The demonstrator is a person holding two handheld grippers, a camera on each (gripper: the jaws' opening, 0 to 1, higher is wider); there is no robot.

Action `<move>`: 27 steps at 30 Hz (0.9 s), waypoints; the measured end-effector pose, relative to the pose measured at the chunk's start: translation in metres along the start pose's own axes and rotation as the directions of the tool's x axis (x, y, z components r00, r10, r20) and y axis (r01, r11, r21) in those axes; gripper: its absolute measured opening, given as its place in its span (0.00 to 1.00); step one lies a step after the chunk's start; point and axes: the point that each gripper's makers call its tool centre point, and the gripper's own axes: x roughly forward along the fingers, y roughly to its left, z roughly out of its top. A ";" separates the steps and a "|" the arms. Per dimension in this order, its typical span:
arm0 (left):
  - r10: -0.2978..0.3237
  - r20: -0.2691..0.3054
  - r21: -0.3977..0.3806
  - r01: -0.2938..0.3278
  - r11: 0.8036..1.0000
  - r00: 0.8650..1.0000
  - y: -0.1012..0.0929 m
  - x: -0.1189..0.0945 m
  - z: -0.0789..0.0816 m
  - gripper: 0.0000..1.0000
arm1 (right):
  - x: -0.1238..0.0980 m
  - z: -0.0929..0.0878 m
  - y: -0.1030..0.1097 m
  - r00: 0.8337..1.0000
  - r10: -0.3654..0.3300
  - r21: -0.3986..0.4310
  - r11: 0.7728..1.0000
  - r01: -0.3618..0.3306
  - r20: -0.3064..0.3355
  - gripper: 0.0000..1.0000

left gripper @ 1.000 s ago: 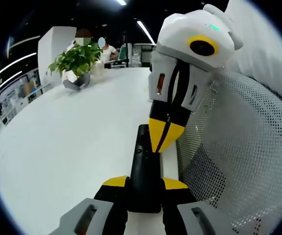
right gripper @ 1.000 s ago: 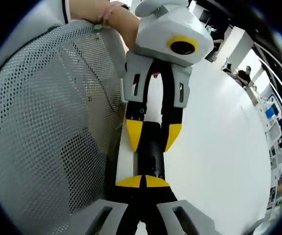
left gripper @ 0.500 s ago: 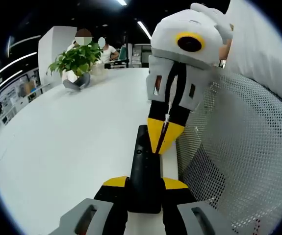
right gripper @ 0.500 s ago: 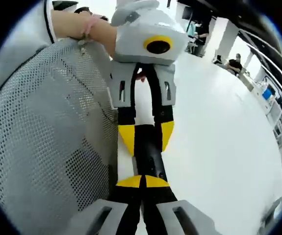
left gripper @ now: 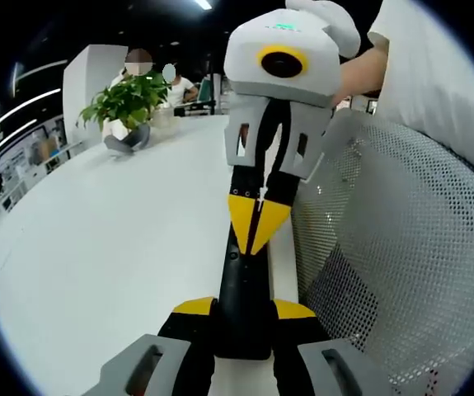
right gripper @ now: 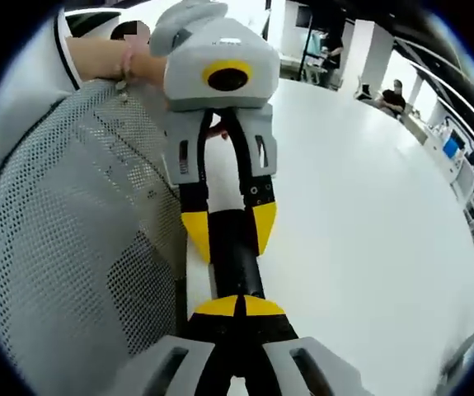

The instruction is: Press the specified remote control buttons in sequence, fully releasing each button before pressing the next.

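Right gripper [left gripper: 257, 227] has slid further along the remote [left gripper: 241, 293], jaws closed together, tips on its top, likely to press a button. Left gripper [left gripper: 243, 309] clamps the remote's near end, steadying it over the table [left gripper: 113, 239], beside a mesh chair [left gripper: 385, 256].

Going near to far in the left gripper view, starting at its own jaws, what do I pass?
Left gripper shut on the black remote → right gripper, tips together on the remote's far end → white table → potted plant → seated people behind it.
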 end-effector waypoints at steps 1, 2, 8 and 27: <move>-0.001 0.000 -0.001 0.001 1.000 1.000 0.000 0.000 0.000 0.24 | 0.001 0.001 0.000 1.000 0.000 -0.001 1.000 0.000 -0.009 0.00; -0.001 0.001 -0.001 0.001 1.000 1.000 0.000 0.000 0.000 0.24 | 0.001 0.001 -0.001 1.000 -0.002 -0.005 1.000 0.002 -0.020 0.00; -0.001 -0.002 0.004 0.002 1.000 1.000 0.000 0.000 0.000 0.24 | 0.000 0.000 0.000 0.999 0.035 0.057 0.998 -0.034 -0.017 0.00; -0.042 0.008 0.044 0.041 0.998 0.999 -0.009 0.001 0.001 0.24 | 0.000 -0.002 -0.004 0.986 0.165 0.205 0.966 -0.156 -0.030 0.00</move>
